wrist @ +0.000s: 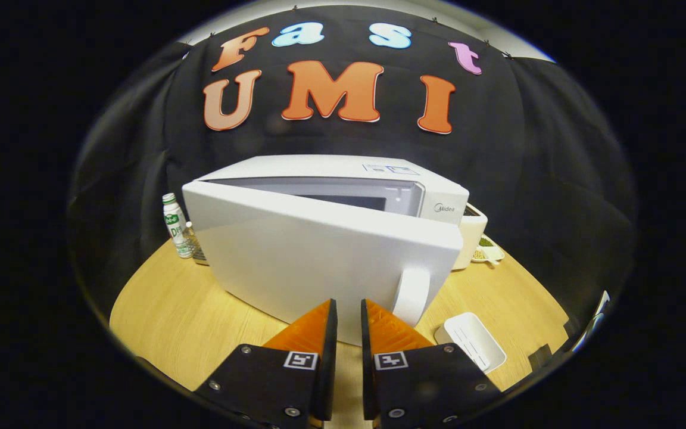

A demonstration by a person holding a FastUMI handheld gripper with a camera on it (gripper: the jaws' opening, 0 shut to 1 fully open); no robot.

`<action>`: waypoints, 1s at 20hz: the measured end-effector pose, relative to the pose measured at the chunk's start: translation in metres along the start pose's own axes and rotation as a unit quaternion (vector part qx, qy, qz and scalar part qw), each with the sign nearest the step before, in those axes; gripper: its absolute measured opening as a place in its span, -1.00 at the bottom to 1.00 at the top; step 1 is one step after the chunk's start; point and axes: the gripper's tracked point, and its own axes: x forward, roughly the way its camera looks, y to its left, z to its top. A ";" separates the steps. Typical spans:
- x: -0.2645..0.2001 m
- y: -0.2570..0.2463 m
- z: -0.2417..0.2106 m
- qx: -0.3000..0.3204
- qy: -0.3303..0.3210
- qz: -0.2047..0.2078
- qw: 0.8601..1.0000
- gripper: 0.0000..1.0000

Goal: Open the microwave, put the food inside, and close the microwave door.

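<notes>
Gripper view has the tool nearly closed on nothing, fingertips right up at the microwave door, which hangs partly ajar on the bench.

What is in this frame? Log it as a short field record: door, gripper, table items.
microwave: white, on the wooden table
door: partly open, hinged on its left side
handle: at the door's right edge, just ahead of the fingers
gripper: fingers nearly closed, narrow gap, holding nothing, close to the door face
white tray: on the table beside the right finger
bottle: standing left of the microwave
</notes>
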 end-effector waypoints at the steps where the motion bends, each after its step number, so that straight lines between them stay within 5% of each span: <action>1: -0.001 -0.008 -0.001 -0.001 -0.004 -0.008 1.000 -0.61; 3: 0.013 -0.011 0.004 -0.007 -0.003 -0.011 1.000 -0.80; 14: 0.078 -0.023 0.055 0.015 -0.029 0.022 0.999 -0.88; 20: 0.091 -0.019 0.044 0.000 -0.017 0.058 0.998 -0.90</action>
